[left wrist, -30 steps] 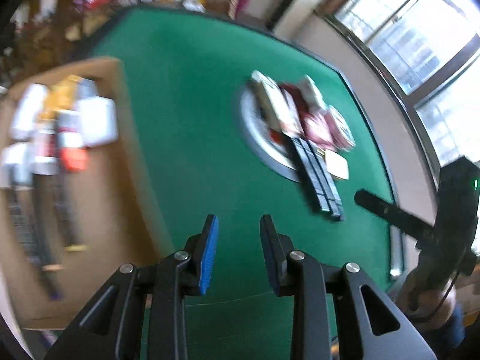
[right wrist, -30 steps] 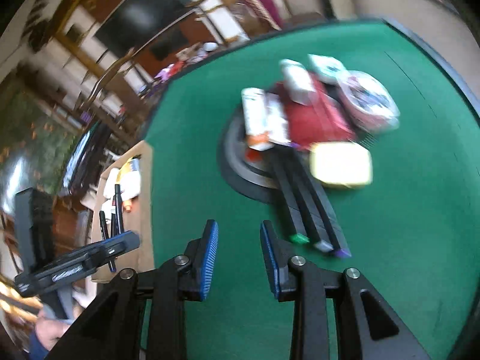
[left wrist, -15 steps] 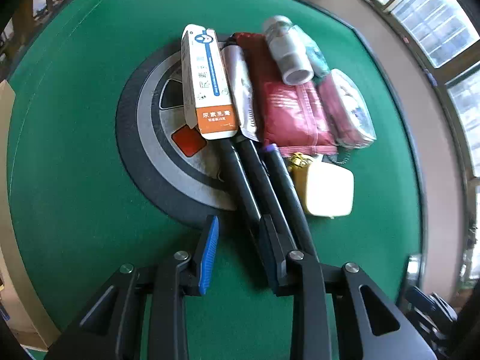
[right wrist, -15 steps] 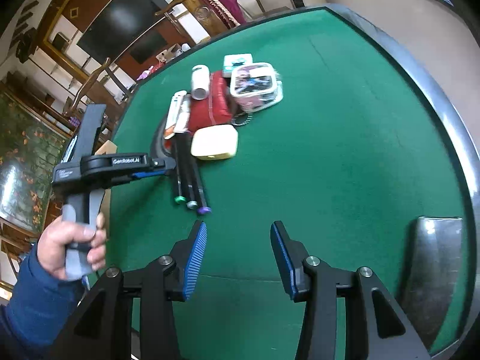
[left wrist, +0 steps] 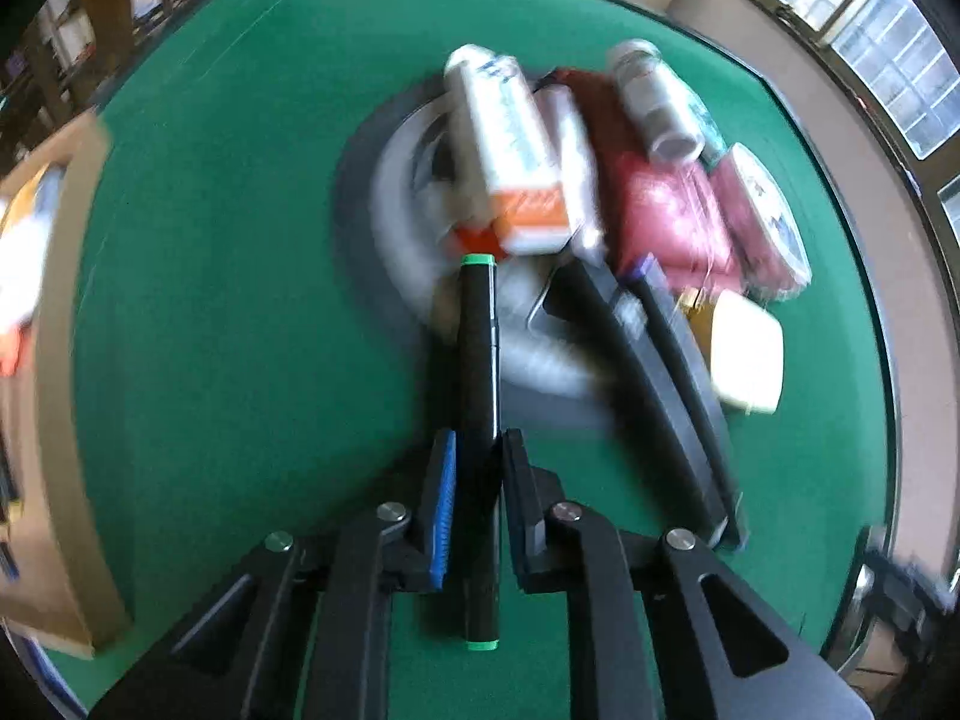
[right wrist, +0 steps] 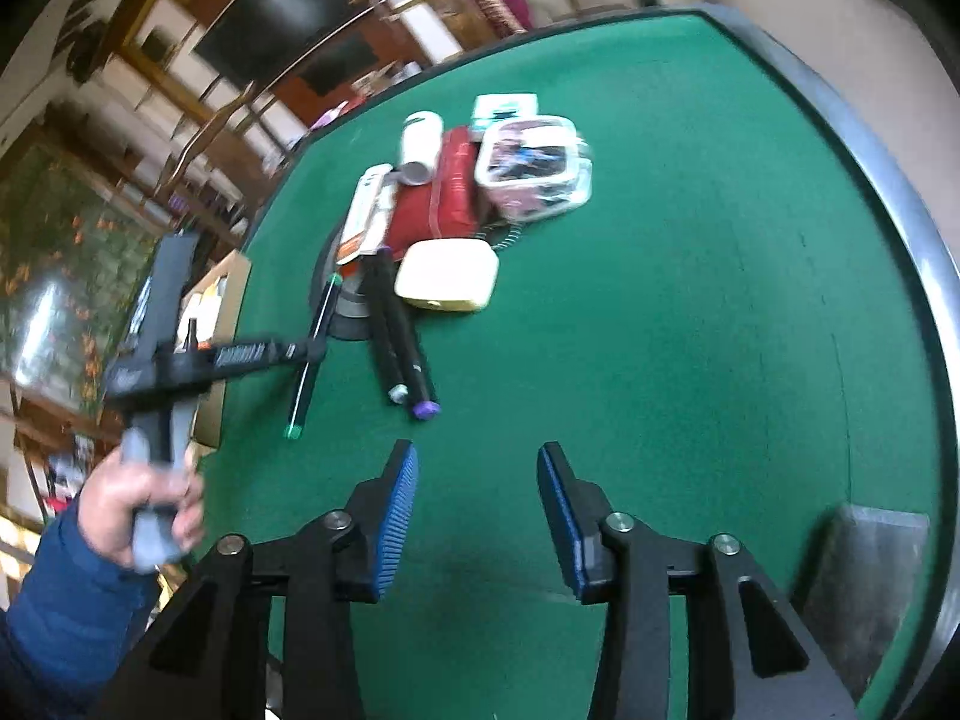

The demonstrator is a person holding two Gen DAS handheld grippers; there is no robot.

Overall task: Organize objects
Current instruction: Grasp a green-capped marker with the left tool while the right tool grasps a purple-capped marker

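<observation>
Green felt covers the round table (right wrist: 690, 300), with wooden chairs and a dark screen behind. Clamped between the pads of the left gripper (left wrist: 477, 501) is a black marker with green end caps (left wrist: 477, 360), pointing forward past the fingertips toward a blurred white-and-orange box (left wrist: 510, 162). Two more black markers (left wrist: 660, 372) lie just right of that gripper. Only the right wrist view shows the person's hand (right wrist: 138, 504) in a blue sleeve on the left gripper's handle, and the right gripper (right wrist: 477, 516), its jaws apart with only felt between them, having just been closing.
</observation>
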